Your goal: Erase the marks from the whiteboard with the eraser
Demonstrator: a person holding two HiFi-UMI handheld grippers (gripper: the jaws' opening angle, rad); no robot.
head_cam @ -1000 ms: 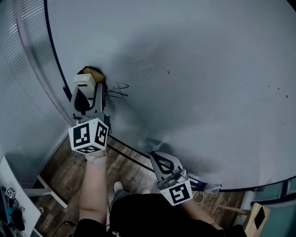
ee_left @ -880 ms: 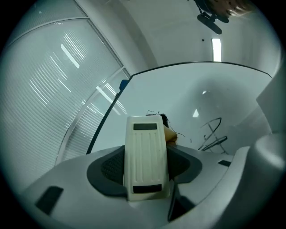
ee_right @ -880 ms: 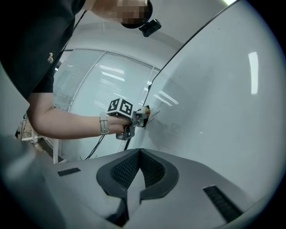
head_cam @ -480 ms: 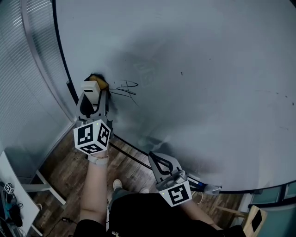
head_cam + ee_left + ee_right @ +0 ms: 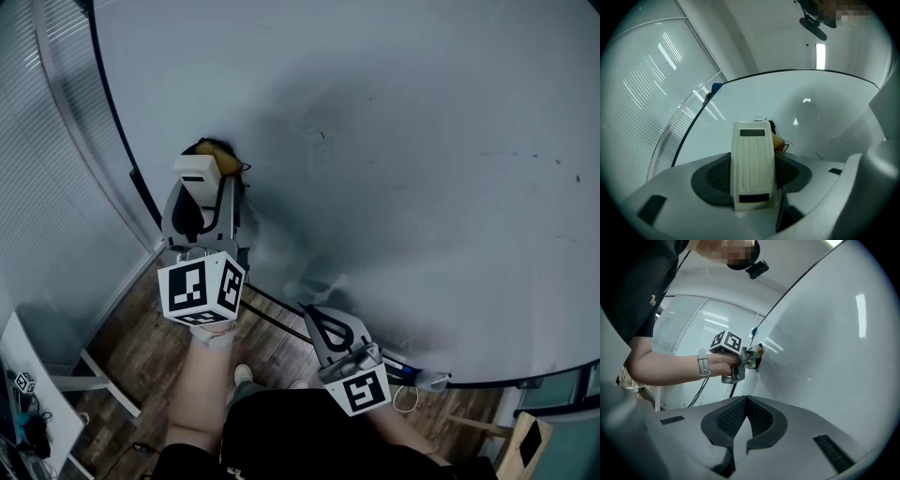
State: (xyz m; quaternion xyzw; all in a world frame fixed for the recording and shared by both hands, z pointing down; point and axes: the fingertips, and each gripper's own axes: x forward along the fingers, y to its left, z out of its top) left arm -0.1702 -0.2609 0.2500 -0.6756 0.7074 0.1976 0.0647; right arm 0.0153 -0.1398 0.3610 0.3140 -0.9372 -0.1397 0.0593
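Note:
My left gripper [image 5: 201, 192] is shut on the white eraser [image 5: 197, 172], whose brown felt [image 5: 221, 150] presses against the whiteboard [image 5: 403, 141] near its left edge. A few thin black marks [image 5: 247, 169] peek out beside the felt. A faint grey smudge [image 5: 321, 150] lies to their right. In the left gripper view the eraser [image 5: 752, 164] stands upright between the jaws of that gripper [image 5: 753, 180], with black scribble [image 5: 771, 125] just past its top. My right gripper [image 5: 330, 330] hangs low by the board's bottom edge, shut and empty; its jaws [image 5: 746, 420] meet in the right gripper view.
A dark frame [image 5: 111, 112] borders the board, with a blinds-covered glass wall [image 5: 42, 187] to its left. Below are a wood floor [image 5: 141, 347], a white table [image 5: 37, 394] at bottom left, and a blue item [image 5: 401, 375] with a white cable by the board's lower edge.
My left gripper has slid the eraser rightward over the black scribble; most of those lines no longer show. The right gripper has stayed where it was.

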